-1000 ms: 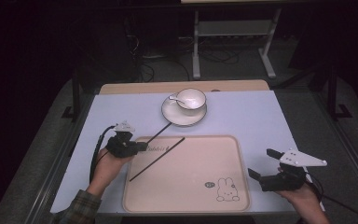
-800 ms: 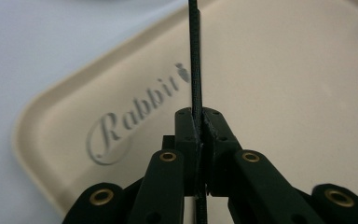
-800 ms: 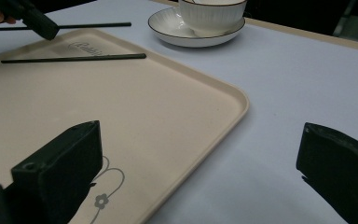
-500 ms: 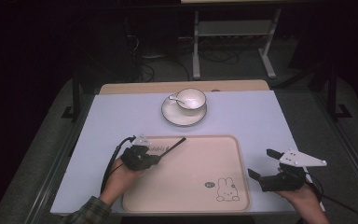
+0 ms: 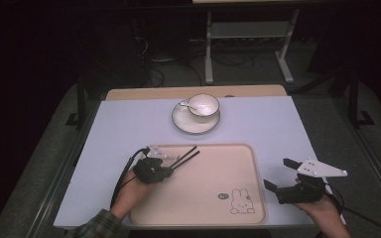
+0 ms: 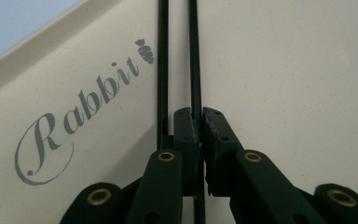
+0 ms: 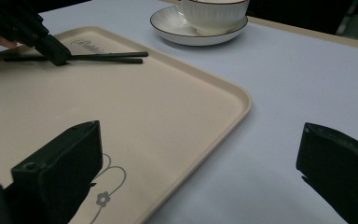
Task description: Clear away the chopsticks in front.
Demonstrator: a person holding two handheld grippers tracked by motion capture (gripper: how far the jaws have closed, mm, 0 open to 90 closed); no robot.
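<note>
Two thin black chopsticks (image 5: 186, 156) lie at the far-left corner of a beige rectangular rabbit-print tray (image 5: 218, 218), where the left gripper (image 6: 198, 122) has its jaws clamped on one stick beside the "Rabbit" lettering (image 6: 79, 109). The right gripper (image 5: 281, 174) hovers wide open off the tray's right edge. A white cup (image 5: 203, 104) sits on its saucer (image 5: 196, 126) beyond.

Most of the tray (image 5: 213, 198) lies bare, giving open room between the two grippers. At its far left corner the black chopsticks (image 5: 184, 157) lie across the surface, pinched by the left gripper (image 5: 167, 166). Beyond the tray, the cup (image 5: 203, 104) on its saucer (image 5: 195, 121) stands mid-counter, with bare counter (image 5: 268, 124) on either side. The right gripper (image 5: 279, 174), fingers spread wide, hovers over bare counter just beside the tray's right rim.
</note>
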